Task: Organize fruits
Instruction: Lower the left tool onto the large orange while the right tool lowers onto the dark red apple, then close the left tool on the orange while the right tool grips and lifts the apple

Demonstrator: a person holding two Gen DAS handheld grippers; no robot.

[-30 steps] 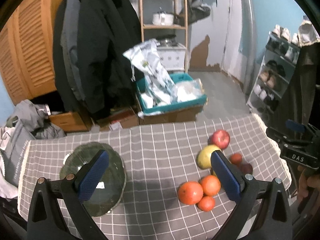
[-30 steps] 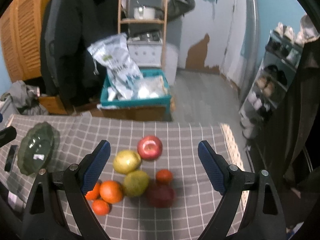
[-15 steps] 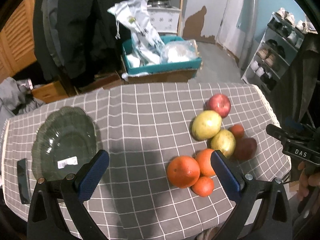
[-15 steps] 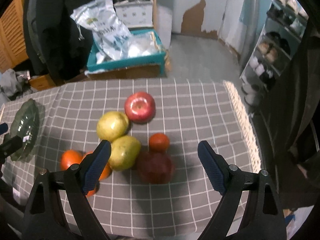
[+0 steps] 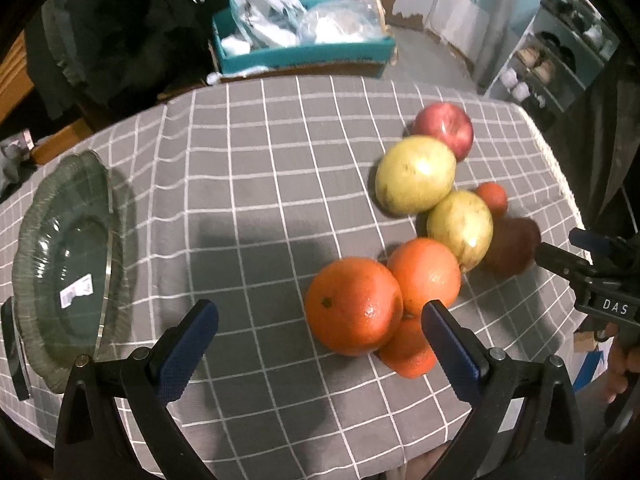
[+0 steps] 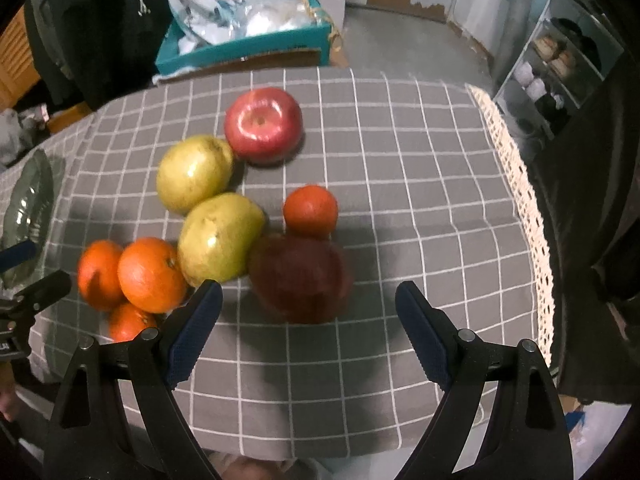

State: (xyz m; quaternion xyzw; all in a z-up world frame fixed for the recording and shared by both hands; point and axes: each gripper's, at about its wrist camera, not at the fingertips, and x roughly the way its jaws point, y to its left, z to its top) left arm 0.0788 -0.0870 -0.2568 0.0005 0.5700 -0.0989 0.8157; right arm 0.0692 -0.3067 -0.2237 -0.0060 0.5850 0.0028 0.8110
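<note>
Orange fruit [image 5: 354,306] sits at one o'clock of the left gripper [image 5: 320,338], jaws wide; right gripper [image 6: 308,322] likewise empty; approach step, closing comes next.

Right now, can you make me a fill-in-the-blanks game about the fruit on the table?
1. The glass bowl has ___ fruit in it.
2. Both tongs, left tongs and right tongs, are ___.
3. The bright red apple touches a ___ fruit.

Missing words: no; open; yellow
</note>
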